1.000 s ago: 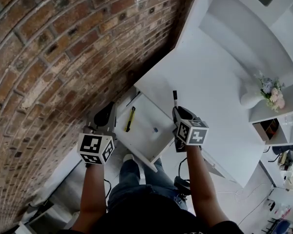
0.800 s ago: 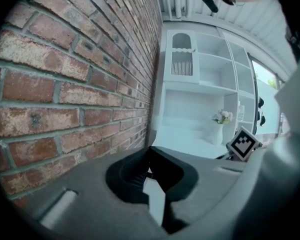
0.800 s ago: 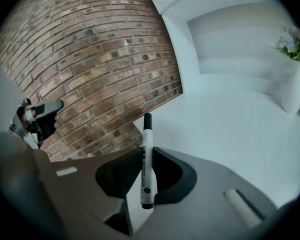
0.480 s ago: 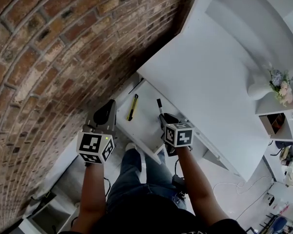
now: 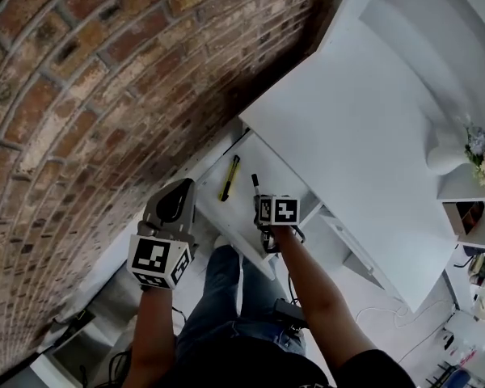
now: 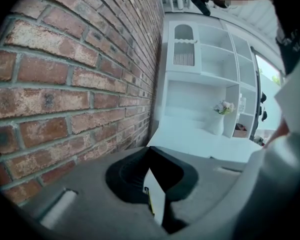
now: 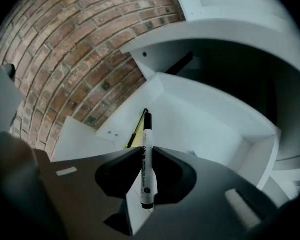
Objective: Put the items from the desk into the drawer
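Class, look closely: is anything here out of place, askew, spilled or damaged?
Nothing stands out. The right tool grips a marker above the open drawer, where a yellow pen lies flat.

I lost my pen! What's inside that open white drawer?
A slim yellow-and-black pen lies on the drawer floor. The right gripper holds a black-capped marker above it and hides the floor under its jaws.

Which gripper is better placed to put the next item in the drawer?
Right. The right gripper is shut on a white marker with a black cap, held over the open white drawer. The left gripper holds nothing and sits beside the drawer.
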`<state>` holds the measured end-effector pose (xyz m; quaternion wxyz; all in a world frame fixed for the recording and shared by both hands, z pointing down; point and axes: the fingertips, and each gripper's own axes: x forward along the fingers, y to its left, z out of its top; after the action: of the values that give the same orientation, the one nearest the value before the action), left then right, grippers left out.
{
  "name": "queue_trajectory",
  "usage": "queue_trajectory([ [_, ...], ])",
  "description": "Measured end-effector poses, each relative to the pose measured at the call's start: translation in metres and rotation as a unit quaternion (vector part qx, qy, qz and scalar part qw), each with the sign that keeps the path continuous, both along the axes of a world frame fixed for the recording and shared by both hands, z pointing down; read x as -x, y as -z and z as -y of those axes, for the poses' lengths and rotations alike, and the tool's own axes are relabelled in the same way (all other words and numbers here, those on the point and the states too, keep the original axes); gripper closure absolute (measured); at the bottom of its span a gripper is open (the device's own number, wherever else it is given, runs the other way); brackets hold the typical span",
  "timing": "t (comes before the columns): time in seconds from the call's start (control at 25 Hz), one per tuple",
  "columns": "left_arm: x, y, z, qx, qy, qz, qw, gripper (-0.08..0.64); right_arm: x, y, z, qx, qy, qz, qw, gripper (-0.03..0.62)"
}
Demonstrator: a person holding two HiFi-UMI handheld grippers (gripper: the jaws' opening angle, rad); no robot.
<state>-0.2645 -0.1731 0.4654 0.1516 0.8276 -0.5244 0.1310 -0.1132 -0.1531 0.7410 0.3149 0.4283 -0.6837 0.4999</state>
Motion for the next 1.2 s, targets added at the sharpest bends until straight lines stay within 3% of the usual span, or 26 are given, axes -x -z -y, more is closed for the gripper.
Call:
queue_trajectory([
  [0.2, 0.004, -0.006, -0.002, 0.003, -0.004, 0.003, 1.0, 0.558, 0.009, -0.046, 0.004, 0.037, 0.007, -0.034, 0.999, 0.509],
  [0.48, 0.018, -0.02, -0.009, 0.015, -0.002, 0.005, 0.9999, 0.558, 0.023, -0.084, 0.003, 0.083, -0.048, -0.017, 0.995, 0.509],
  [0.64, 0.029, -0.03, -0.014, 0.024, 0.004, 0.008, 0.9997, 0.558, 0.022, -0.095, 0.0, 0.092, -0.053, -0.034, 0.994, 0.508],
  [0.84, 0.03, -0.027, -0.015, 0.023, 0.005, 0.0, 0.9997, 0.558, 0.019, -0.084, -0.004, 0.094, -0.053, -0.017, 0.994, 0.455],
  [1.2, 0.019, 0.011, -0.005, -0.01, -0.008, -0.016, 0.9998, 0.558, 0.008, -0.009, -0.012, 0.052, -0.037, -0.014, 0.998, 0.456],
])
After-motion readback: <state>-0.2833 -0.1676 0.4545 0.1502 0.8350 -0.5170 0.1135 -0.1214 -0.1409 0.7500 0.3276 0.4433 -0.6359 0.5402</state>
